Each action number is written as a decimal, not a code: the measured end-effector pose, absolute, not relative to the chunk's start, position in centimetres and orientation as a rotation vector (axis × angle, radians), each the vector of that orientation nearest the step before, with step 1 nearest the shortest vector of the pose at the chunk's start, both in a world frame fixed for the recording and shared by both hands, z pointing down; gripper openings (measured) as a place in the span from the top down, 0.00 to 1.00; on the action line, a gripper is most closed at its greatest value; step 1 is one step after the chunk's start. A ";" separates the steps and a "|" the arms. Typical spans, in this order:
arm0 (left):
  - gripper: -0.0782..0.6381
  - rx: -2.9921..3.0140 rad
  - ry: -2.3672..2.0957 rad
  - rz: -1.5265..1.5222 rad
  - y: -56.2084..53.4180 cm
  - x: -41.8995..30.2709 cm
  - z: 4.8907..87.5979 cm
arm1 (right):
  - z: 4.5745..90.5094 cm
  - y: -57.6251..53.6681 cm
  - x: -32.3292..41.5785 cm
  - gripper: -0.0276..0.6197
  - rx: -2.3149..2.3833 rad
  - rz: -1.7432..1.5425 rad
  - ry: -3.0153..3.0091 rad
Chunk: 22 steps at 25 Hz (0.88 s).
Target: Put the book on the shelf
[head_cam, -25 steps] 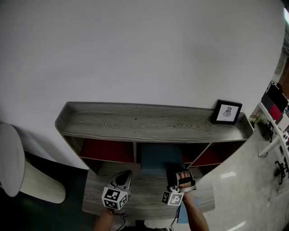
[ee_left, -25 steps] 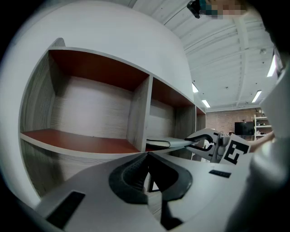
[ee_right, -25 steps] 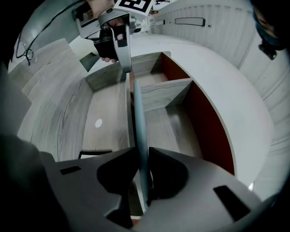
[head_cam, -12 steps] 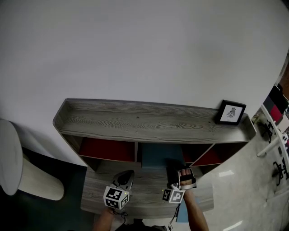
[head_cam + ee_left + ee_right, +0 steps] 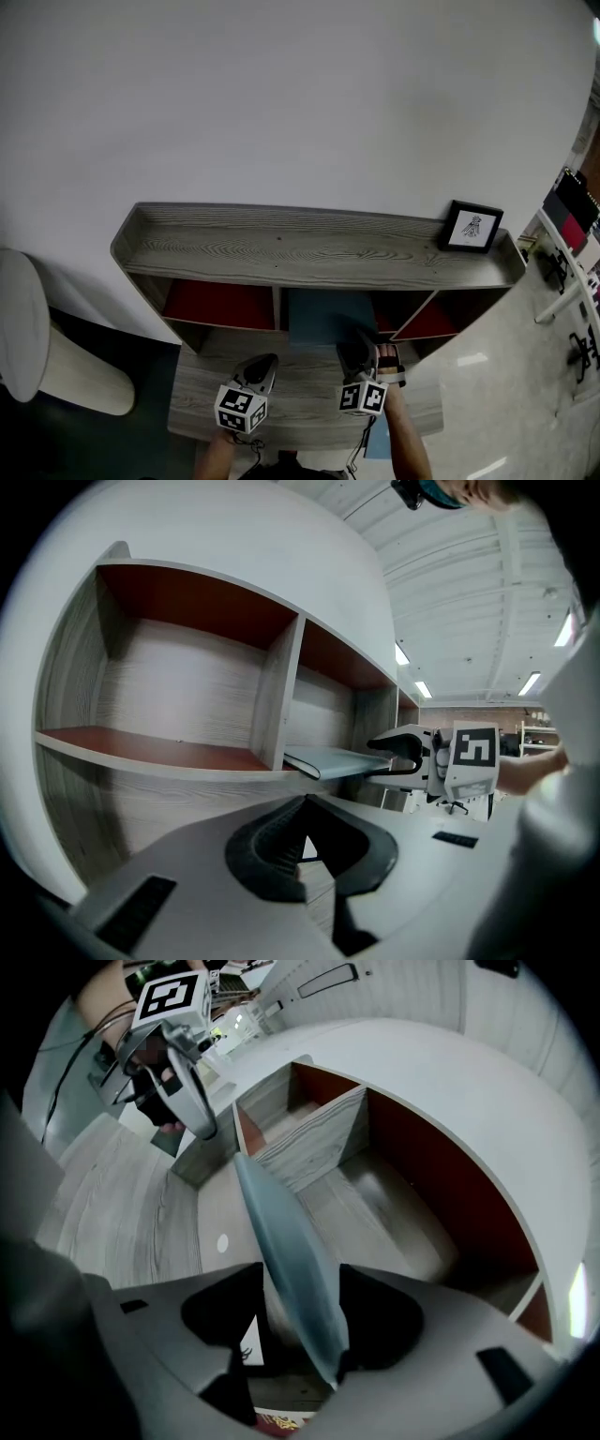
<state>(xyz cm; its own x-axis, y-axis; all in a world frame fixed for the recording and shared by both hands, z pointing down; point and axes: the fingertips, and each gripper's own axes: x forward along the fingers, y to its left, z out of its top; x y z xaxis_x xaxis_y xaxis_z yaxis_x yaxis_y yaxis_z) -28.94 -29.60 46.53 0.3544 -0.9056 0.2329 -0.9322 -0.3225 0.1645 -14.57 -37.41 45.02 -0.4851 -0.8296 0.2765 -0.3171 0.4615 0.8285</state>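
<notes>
Right gripper view: right gripper [image 5: 298, 1288] jaws have just been opening, now wide; blue book [image 5: 272, 1213] sits loose between them, lying flat, partway into shelf [image 5: 394, 1147] mid bay. Best pull straight back w/o dragging it, then nudge it in. Left gripper [image 5: 309, 846]: jaws together, empty.

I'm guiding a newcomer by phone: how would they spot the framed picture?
Find the grey wooden shelf unit against the white wall. At the right end of its top board stands a small black-framed picture, dark drawing on white, alone up there.
</notes>
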 end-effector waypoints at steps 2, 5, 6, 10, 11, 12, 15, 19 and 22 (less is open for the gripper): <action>0.88 2.355 -1.639 0.143 -29.4 -28.5 46.2 | 45.3 -37.1 -14.0 0.53 0.955 -0.910 -2.073; 0.88 2.371 -1.631 0.146 -28.8 -27.3 45.9 | 44.6 -36.1 -12.8 0.52 1.002 -0.825 -2.150; 0.88 2.377 -1.628 0.149 -28.7 -26.8 45.8 | 44.2 -35.7 -12.3 0.52 1.025 -0.797 -2.174; 0.88 2.408 -1.617 0.156 -27.8 -24.8 44.9 | 41.3 -33.8 -10.1 0.52 1.178 -0.669 -2.274; 0.88 2.420 -1.614 0.155 -27.5 -24.2 44.6 | 41.0 -33.4 -9.2 0.52 1.220 -0.634 -2.302; 0.88 2.434 -1.610 0.153 -27.3 -23.5 44.2 | 40.8 -33.0 -8.3 0.52 1.254 -0.592 -2.335; 0.88 2.475 -1.609 0.145 -26.6 -21.9 42.8 | 39.2 -31.8 -6.3 0.52 1.326 -0.494 -2.447; 0.88 2.506 -1.626 0.130 -25.0 -19.9 41.0 | 37.1 -29.4 -2.7 0.67 1.483 -0.502 -2.470; 0.88 2.530 -1.635 0.125 -23.5 -18.2 40.0 | 36.3 -27.2 -0.1 0.72 1.580 -0.472 -2.480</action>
<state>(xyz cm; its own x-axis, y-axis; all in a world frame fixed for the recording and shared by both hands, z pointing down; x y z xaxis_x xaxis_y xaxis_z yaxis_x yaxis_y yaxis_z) -18.20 -23.47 39.98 0.4109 -0.9012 0.1380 -0.9117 -0.4063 0.0614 -0.11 -27.16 36.32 -0.4275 -0.9034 -0.0322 -0.8521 0.3908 0.3482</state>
